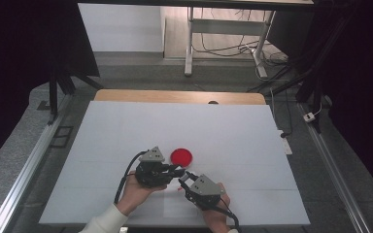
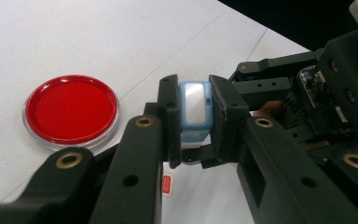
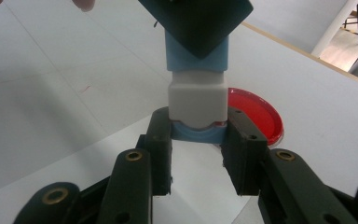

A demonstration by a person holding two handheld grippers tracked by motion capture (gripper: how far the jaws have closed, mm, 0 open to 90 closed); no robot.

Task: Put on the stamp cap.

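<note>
A small block, light blue with a white part (image 3: pixel 197 95), hangs just above the white table (image 1: pixel 126 131), gripped at both ends. My left gripper (image 2: pixel 195 122) is shut on its light blue end (image 2: pixel 195 109). My right gripper (image 3: pixel 198 134) is shut on the other end, where a blue base sits under the white part. In the high view the left gripper (image 1: pixel 179 171) and right gripper (image 1: pixel 185 177) meet tip to tip near the table's front. A red round dish with a clear rim (image 1: pixel 181 156) lies flat just beyond them, also the dish (image 2: pixel 71 110) beside the left jaws.
A small red sticker (image 2: pixel 167 184) lies on the table under the grippers. The wooden back edge (image 1: pixel 179 96) borders the white sheet. Metal rails (image 1: pixel 29 165) run along both sides, and a desk frame with cables (image 1: pixel 223 43) stands behind.
</note>
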